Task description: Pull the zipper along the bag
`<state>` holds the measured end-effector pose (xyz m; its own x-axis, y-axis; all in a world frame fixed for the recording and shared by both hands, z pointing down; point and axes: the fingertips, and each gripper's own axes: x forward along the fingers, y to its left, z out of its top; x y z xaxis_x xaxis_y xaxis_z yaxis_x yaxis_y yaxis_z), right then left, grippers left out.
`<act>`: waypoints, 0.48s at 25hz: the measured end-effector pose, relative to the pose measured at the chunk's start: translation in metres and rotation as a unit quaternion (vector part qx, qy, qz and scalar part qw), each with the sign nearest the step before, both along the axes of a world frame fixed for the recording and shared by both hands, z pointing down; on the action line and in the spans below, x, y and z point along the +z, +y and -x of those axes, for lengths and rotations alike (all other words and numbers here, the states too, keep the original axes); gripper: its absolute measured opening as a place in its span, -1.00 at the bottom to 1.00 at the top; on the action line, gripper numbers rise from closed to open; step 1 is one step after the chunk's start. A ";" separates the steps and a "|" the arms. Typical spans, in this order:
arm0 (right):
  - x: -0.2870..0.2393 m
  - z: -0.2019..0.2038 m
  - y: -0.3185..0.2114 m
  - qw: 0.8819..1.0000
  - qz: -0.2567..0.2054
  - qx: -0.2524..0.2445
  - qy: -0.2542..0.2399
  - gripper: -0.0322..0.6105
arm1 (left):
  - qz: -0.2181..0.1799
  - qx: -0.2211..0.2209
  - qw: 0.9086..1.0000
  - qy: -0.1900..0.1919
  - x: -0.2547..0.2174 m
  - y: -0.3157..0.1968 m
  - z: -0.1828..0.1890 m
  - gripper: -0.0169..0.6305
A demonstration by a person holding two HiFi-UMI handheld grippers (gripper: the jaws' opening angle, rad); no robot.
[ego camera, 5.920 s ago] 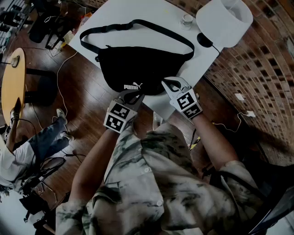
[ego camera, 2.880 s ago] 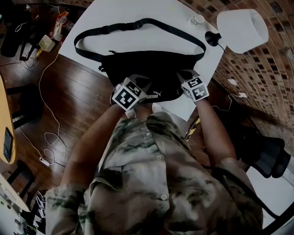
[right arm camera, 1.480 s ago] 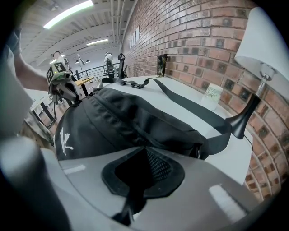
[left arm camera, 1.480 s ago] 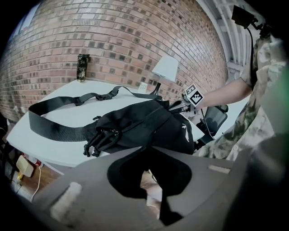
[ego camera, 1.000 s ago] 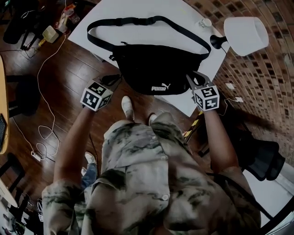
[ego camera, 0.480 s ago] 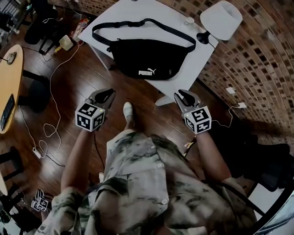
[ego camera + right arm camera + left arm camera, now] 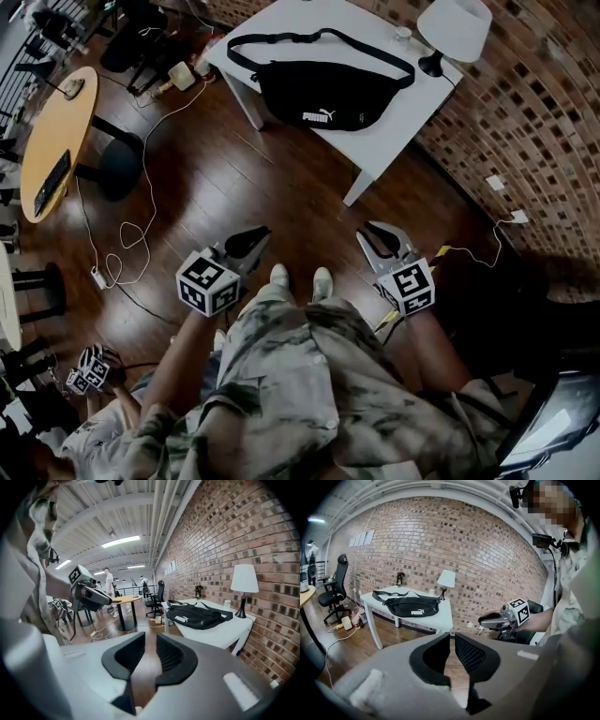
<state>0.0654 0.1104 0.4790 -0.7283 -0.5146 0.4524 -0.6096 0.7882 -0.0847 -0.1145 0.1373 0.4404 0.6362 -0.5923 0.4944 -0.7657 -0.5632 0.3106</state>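
Well away from the bag [image 7: 323, 91] on the table [image 7: 405, 105], left gripper [image 7: 255, 236] and right gripper [image 7: 375, 234] are held slightly parted, empty.

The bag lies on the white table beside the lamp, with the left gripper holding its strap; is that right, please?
Not quite. The bag lies on the white table beside the lamp, but the left gripper holds nothing: it hangs over the floor, away from the table, as the head view shows.
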 end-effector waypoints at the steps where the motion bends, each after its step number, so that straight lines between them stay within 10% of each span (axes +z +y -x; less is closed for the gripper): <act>1: -0.003 0.003 0.013 1.000 -0.002 -0.007 -0.001 -0.65 | -0.001 0.006 1.000 -0.001 -0.002 0.013 -0.004 -0.83; 12: -0.036 0.033 0.130 0.998 -0.050 -0.038 0.018 -0.65 | -0.060 0.043 0.997 0.018 -0.040 0.128 -0.003 -0.83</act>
